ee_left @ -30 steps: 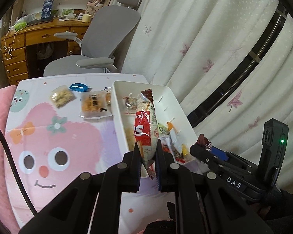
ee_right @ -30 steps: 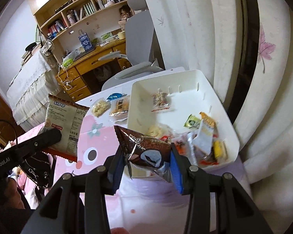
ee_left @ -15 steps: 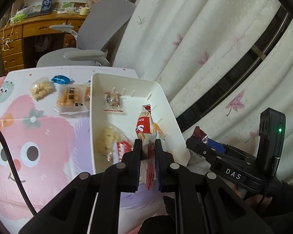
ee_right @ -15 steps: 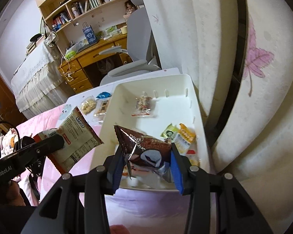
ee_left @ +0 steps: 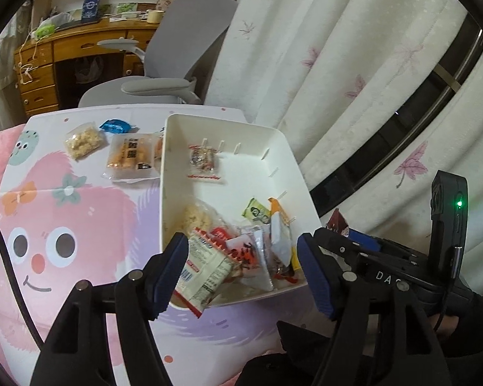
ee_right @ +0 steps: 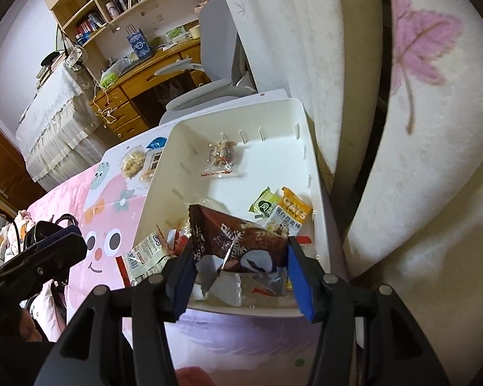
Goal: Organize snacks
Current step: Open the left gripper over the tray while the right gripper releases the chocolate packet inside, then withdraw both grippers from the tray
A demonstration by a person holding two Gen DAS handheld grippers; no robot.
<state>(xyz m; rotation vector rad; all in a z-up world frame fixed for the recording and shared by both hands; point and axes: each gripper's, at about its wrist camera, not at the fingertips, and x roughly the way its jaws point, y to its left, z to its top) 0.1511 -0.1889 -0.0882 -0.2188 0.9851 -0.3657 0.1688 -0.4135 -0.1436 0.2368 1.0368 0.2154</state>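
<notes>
Left hand-held gripper (ee_left: 243,265) opening, white snack packet (ee_left: 206,273) loose on white bin (ee_left: 228,128) near rim; right hand-held gripper (ee_right: 238,276) opening around brown packet (ee_right: 238,241); curtain (ee_left: 338,64) crowds 3 o'clock, worktop (ee_left: 64,225) open at 9.

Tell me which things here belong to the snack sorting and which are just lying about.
Part of the job:
- white bin
- brown snack packet between the right gripper jaws, now opening
- three loose packets on the table

Lying about:
- grey office chair
- wooden desk
- curtain
</notes>
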